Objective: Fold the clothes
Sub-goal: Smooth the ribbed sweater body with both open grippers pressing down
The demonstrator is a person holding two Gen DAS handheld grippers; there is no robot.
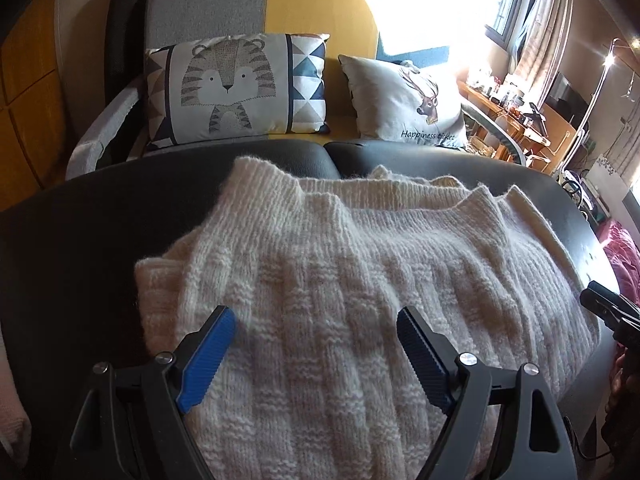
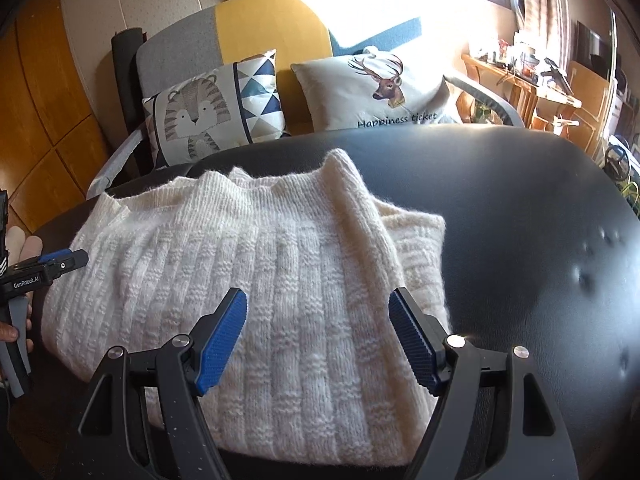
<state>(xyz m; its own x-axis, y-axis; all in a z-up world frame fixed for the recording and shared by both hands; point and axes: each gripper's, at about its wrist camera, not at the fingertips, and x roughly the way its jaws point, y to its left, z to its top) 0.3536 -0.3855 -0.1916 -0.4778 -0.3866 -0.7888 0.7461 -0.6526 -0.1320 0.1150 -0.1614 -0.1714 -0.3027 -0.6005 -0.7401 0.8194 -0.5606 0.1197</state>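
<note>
Cream knit, ribbed and fuzzy: the sweater (image 1: 340, 280) lies folded in layers on the black tabletop (image 1: 80, 240), its collar end toward the sofa (image 1: 304, 4). Both tongs hang above its near part, spread wide, with nothing between the blue pads. The left tongs (image 1: 316, 354) sit over the left half, where a lower layer pokes out at the left edge; the right tongs (image 2: 318, 334) sit over the right half, just beside a layer jutting out on the right (image 2: 420, 248).

The right view shows the left tongs from the side (image 2: 66, 260) at the sweater's left edge, with part of the hand (image 2: 12, 334) holding them (fingers mostly cut off by the frame). The left view catches only a dark tip of the right tongs (image 1: 608, 308) at the far right.

Two cushions lean on the sofa: a tiger one (image 1: 236, 88) and a deer one (image 1: 408, 104). Window glare washes out the sofa's right side, and the cluttered desk (image 1: 516, 116) beyond is too small to make out.
</note>
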